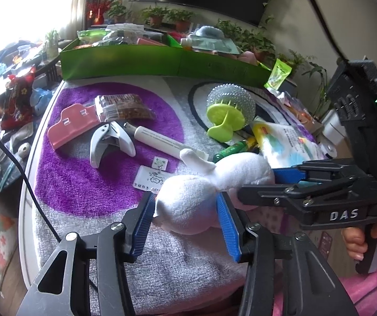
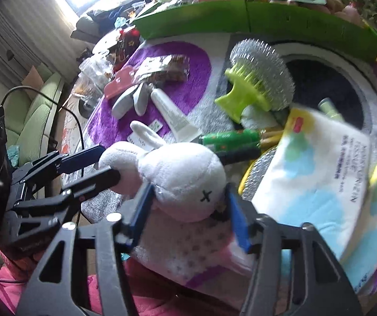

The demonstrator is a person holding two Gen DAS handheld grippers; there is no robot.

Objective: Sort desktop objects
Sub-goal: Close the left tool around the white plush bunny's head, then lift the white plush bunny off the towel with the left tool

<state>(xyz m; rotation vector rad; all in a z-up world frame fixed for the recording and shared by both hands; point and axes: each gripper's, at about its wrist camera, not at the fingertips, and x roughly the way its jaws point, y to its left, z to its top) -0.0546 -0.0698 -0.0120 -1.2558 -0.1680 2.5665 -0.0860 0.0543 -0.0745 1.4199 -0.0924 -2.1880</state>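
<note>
A white plush rabbit [image 1: 241, 168] in a pink spotted dress lies at the near edge of the purple and grey mat [image 1: 96, 184]. My left gripper [image 1: 185, 200] stands open astride its rounded lower end, blue pads beside the fur without squeezing it. From the right, my right gripper [image 1: 257, 183] reaches in and is shut on the rabbit's head. In the right wrist view the head [image 2: 183, 168] sits pinched between the right gripper's [image 2: 188, 192] blue pads, and the left gripper [image 2: 110, 162] comes in from the left around a white limb.
A long green box [image 1: 162, 60] full of items lines the back. On the mat lie a pink clip [image 1: 69, 126], a snack packet [image 1: 122, 108], a grey clipper tool [image 1: 109, 144], a white tube [image 1: 162, 141], a lime brush [image 1: 222, 121], and a tissue pack [image 1: 283, 144].
</note>
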